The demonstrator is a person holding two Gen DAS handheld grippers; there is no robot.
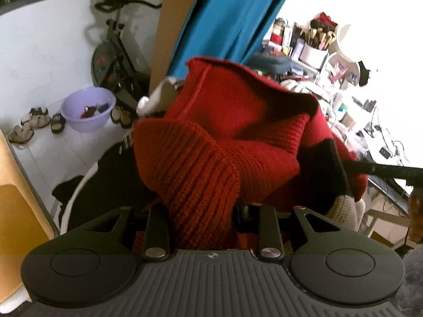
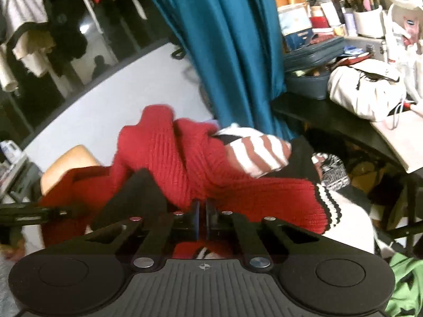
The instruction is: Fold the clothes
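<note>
Tongs of the left hand, the left gripper [image 1: 201, 211], pinch a thick ribbed fold of the red knit sweater [image 1: 219, 132]; the knit fills the gap between the two jaws and bulges over them. The right gripper [image 2: 202, 211] has its jaws pressed together, almost touching, and a thin edge of the same red sweater [image 2: 185, 163] seems to sit just at their tips, but I cannot tell for sure that they catch it.

The sweater hangs bunched in the air between the two grippers, in front of the teal curtain [image 1: 227, 13]. In the left view the other gripper reaches in from the right side of the sweater and touches the cloth. In the right view a piece of striped red-and-white cloth [image 2: 259, 153] lies against the sweater, on the curtain side, and a white knit with black stripes [image 2: 343, 211] lies under the sweater's lower edge.

Left of the curtain, on the pale floor, stand a lilac basin [image 1: 88, 108] and some sandals [image 1: 34, 119]. Right of the curtain is a cluttered table [image 2: 330, 121] with makeup brushes [image 1: 320, 34].
</note>
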